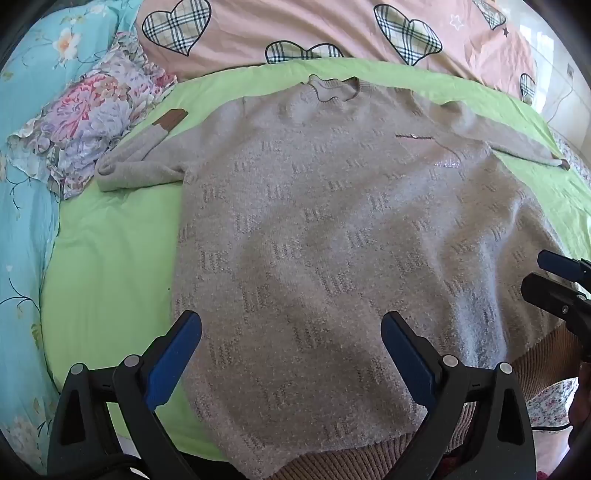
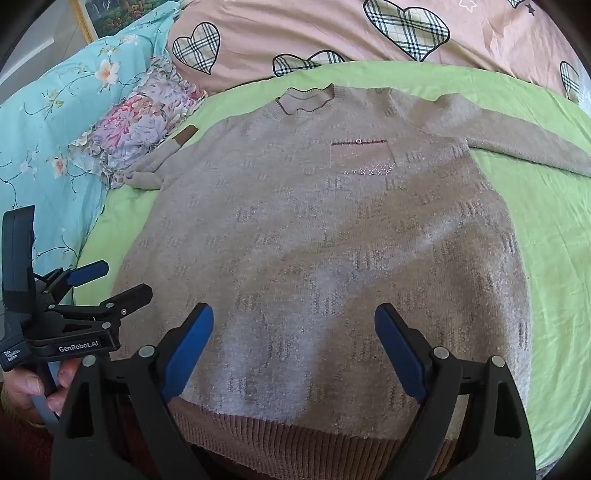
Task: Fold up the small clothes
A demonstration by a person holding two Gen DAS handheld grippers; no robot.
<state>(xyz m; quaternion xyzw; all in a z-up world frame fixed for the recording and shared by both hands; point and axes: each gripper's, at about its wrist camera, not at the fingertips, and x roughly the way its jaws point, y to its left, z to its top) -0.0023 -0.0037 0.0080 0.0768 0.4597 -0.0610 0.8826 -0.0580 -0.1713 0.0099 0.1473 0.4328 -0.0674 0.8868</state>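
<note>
A beige knit sweater (image 1: 332,229) lies flat, front up, on a green sheet (image 1: 110,258), collar at the far end and ribbed hem near me. It also shows in the right wrist view (image 2: 314,240), with a chest pocket (image 2: 360,157). Its left sleeve (image 1: 144,162) is bent with a brown cuff; its right sleeve (image 2: 528,144) stretches out to the right. My left gripper (image 1: 291,343) is open and empty above the sweater's lower left part. My right gripper (image 2: 293,339) is open and empty above the lower middle. Each gripper shows in the other's view, the right one (image 1: 554,284) and the left one (image 2: 107,280).
A floral pillow (image 1: 92,110) lies at the left by the bent sleeve. A pink quilt with plaid hearts (image 1: 332,29) lies beyond the collar. A turquoise floral cover (image 1: 22,184) runs along the left side. The green sheet (image 2: 554,258) spreads right of the sweater.
</note>
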